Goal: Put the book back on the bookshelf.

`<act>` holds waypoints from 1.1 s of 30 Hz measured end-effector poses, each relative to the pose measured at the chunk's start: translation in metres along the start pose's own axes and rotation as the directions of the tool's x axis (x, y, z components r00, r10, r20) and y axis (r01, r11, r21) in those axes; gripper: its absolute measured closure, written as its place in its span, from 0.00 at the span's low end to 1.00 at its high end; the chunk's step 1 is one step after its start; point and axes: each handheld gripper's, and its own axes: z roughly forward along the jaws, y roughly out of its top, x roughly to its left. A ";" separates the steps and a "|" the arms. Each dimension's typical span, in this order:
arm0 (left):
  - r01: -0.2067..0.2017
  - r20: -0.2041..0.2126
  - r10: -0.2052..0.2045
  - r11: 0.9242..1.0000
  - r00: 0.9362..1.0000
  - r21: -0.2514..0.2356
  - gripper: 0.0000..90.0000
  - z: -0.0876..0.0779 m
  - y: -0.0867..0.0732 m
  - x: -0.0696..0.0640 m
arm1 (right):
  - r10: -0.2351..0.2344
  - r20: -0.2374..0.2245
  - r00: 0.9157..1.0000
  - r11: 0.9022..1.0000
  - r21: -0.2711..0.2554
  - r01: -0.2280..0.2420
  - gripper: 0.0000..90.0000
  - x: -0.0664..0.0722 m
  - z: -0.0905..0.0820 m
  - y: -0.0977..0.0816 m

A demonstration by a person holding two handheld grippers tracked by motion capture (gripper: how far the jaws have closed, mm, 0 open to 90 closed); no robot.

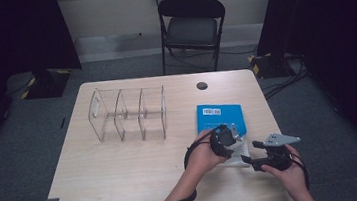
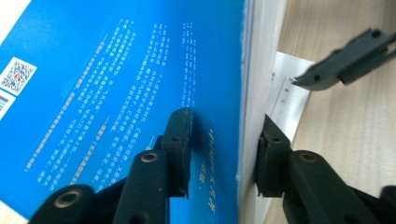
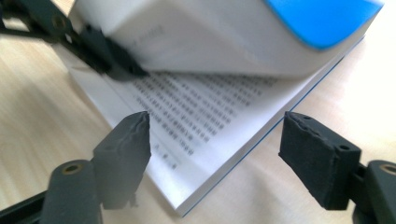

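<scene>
— While the table (image 1: 124,181) carries a clear divider rack (image 1: 128,115) at its left, where is the book?

— The blue book (image 1: 220,117) lies near the right edge, half open.

— And the claws?

— The left gripper (image 2: 224,149) pinches the raised cover and pages. The right gripper (image 3: 215,158) is spread wide over the printed page, holding nothing.

Black folding chair (image 1: 192,26) behind wooden table (image 1: 124,176), grey carpet (image 1: 30,141).
</scene>
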 end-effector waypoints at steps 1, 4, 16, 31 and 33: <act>0.009 0.009 -0.009 1.000 1.000 0.008 0.73 -0.002 0.001 0.002 | 0.002 -0.004 1.000 1.000 0.007 -0.002 0.23 -0.001 0.000 -0.002; 0.025 0.025 -0.025 0.999 0.999 0.023 0.75 -0.006 0.004 0.004 | 0.011 -0.017 1.000 1.000 0.023 -0.010 0.21 -0.001 0.001 -0.005; 0.071 0.025 -0.072 0.997 0.997 0.035 0.79 -0.019 0.012 0.008 | -0.024 -0.008 1.000 0.999 0.026 0.025 0.18 0.004 0.004 -0.006; 0.105 0.027 -0.107 0.992 0.994 0.066 0.81 -0.026 0.021 0.013 | -0.025 -0.012 1.000 0.999 0.045 0.026 0.17 0.007 0.008 -0.008; 0.110 0.027 -0.112 0.992 0.993 0.069 0.81 -0.027 0.022 0.013 | -0.027 -0.012 1.000 0.999 0.041 0.027 0.17 0.007 0.007 -0.008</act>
